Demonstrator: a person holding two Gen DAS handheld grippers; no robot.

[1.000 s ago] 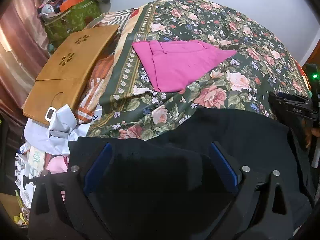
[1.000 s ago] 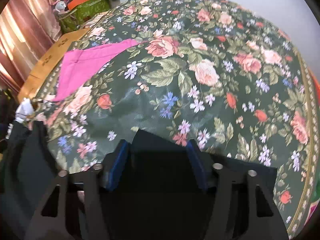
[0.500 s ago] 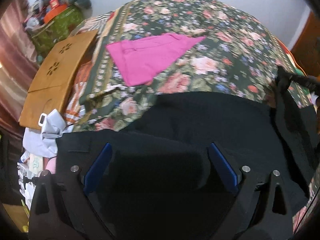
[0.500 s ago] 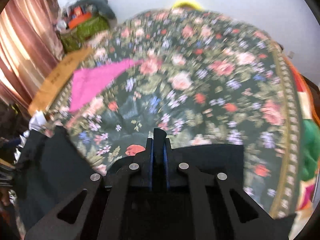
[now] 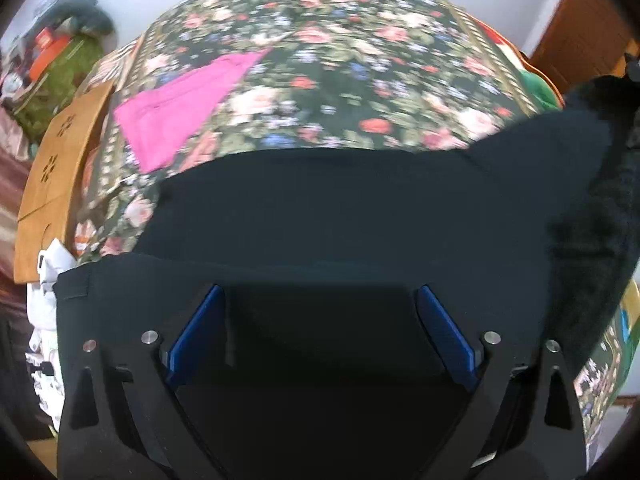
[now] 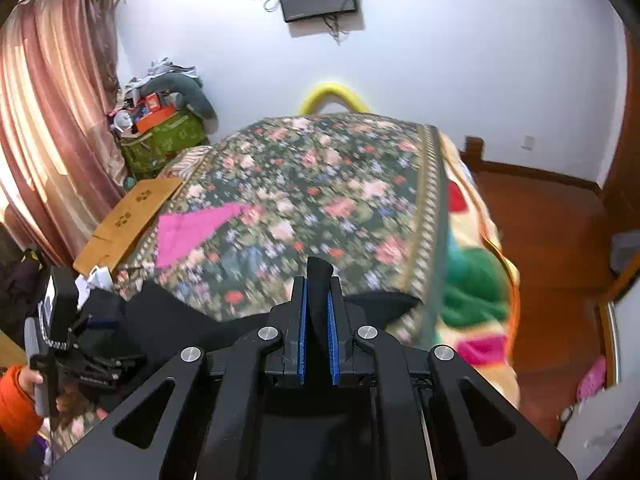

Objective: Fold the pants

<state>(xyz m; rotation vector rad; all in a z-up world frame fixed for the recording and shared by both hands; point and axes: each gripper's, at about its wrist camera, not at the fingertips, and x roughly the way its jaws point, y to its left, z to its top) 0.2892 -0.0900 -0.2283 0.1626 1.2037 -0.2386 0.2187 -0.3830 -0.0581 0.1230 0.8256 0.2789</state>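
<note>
Where the floral bedspread (image 5: 360, 80) meets its near edge, black pants (image 5: 360, 216) lie spread across it, reaching toward 3 o'clock in the left wrist view; left gripper (image 5: 320, 332) jaws wide, dark cloth beneath them, no grip visible; right gripper (image 6: 318, 312) jaws narrow, having just closed, pinching a fold of the pants; pink garment (image 6: 192, 232) at 10 o'clock; wooden board (image 6: 128, 220) beyond it, at the bed's edge

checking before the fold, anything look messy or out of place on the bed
The black pants are not flat: the right gripper pinches one bunched edge while the rest drapes over the floral bedspread. A pink garment lies crooked near the bed's left edge.
</note>
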